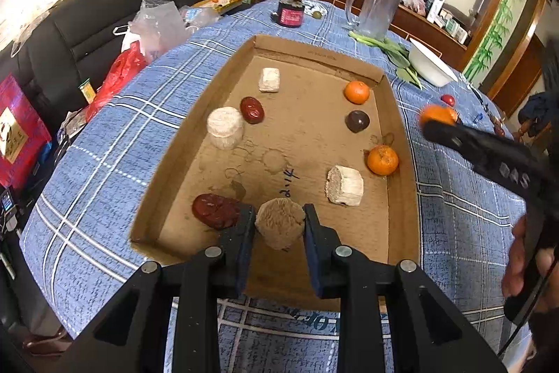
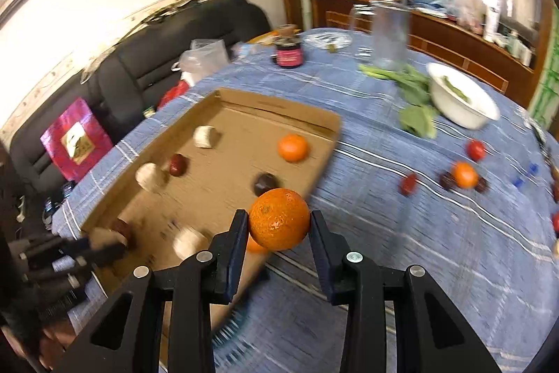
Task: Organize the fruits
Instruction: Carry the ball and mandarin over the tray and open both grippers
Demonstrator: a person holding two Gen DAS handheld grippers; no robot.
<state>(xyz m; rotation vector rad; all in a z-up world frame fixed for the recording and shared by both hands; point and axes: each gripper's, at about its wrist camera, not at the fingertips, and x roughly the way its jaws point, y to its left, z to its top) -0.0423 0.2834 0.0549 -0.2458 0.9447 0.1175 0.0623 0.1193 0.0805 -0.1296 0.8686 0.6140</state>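
Observation:
A shallow cardboard tray (image 1: 195, 142) lies on the blue checked tablecloth. In it are pale fibrous chunks (image 1: 225, 127), red dates (image 1: 252, 109), a dark round fruit (image 1: 357, 121) and two tangerines (image 1: 382, 159). My left gripper (image 1: 279, 224) is shut on a pale brown fibrous chunk (image 1: 279, 226) over the tray's near end, beside a red date (image 1: 216, 210). My right gripper (image 2: 278, 226) is shut on a tangerine (image 2: 279, 223) above the tray's right edge (image 2: 325, 159); it also shows in the left wrist view (image 1: 438, 115).
Loose fruit lies on the cloth right of the tray: red ones (image 2: 476, 150), a tangerine (image 2: 464, 174). A white bowl (image 2: 461, 97), green leaves (image 2: 415, 117), a clear jug (image 2: 389, 35) and a dark jar (image 2: 289, 53) stand farther back. A black sofa (image 1: 104, 23) is at left.

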